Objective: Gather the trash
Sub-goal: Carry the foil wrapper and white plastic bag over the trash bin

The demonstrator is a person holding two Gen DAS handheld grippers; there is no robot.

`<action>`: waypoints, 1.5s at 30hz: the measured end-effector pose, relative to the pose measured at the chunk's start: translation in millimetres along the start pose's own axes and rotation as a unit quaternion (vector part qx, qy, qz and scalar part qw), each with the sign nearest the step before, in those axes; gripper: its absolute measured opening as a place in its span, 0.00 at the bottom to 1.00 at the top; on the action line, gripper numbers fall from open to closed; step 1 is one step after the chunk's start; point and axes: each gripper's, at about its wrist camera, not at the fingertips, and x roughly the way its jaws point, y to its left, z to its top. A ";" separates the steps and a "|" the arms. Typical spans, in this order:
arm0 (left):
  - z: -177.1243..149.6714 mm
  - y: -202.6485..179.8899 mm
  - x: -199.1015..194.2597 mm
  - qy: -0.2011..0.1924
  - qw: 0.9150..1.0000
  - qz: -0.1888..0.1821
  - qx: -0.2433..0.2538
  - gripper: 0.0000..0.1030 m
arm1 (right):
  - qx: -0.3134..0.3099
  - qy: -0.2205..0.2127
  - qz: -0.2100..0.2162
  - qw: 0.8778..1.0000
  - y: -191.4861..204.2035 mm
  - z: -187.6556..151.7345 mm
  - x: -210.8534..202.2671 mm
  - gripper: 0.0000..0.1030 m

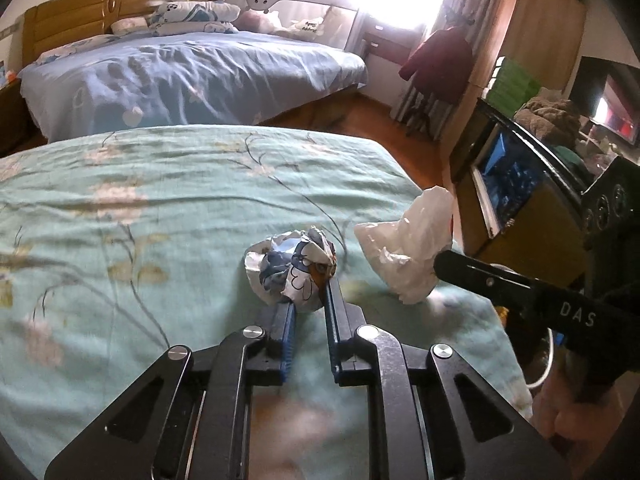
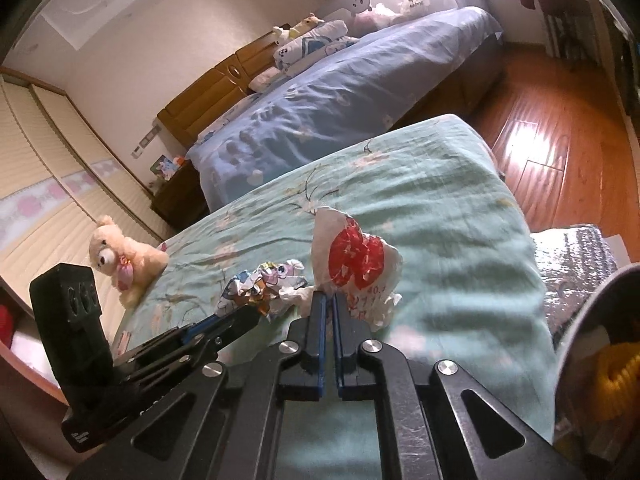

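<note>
A crumpled ball of printed paper [image 1: 294, 270] lies on the green floral bedspread [image 1: 160, 208]. My left gripper [image 1: 310, 300] is shut on it, blue fingers pinching its near side; it also shows in the right wrist view [image 2: 264, 284]. A white plastic bag with red print [image 2: 356, 264] stands just right of the paper. My right gripper [image 2: 328, 300] is shut on the bag's lower edge. In the left wrist view the bag [image 1: 404, 248] looks plain white, with the right gripper's black finger at its right side.
A cream teddy bear [image 2: 120, 256] sits at the left of the green bed. A blue bed [image 1: 192, 76] stands beyond. The wooden floor [image 2: 552, 148] lies right of the bed edge. A dark cabinet with a screen [image 1: 508, 188] stands close on the right.
</note>
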 end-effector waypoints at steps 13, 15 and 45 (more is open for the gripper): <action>-37.2 -42.8 -30.8 0.006 1.000 -0.027 0.013 0.12 | 0.012 -0.026 -0.019 0.999 -10.7 -34.5 -56.6 0.03; -40.9 -49.4 -33.4 0.007 0.999 -0.030 0.017 0.12 | 0.015 -0.029 -0.022 0.999 -13.3 -38.8 -62.8 0.03; -56.8 -103.5 -39.6 0.019 0.997 -0.047 0.062 0.12 | 0.063 -0.056 -0.046 0.995 -49.3 -76.8 -119.4 0.03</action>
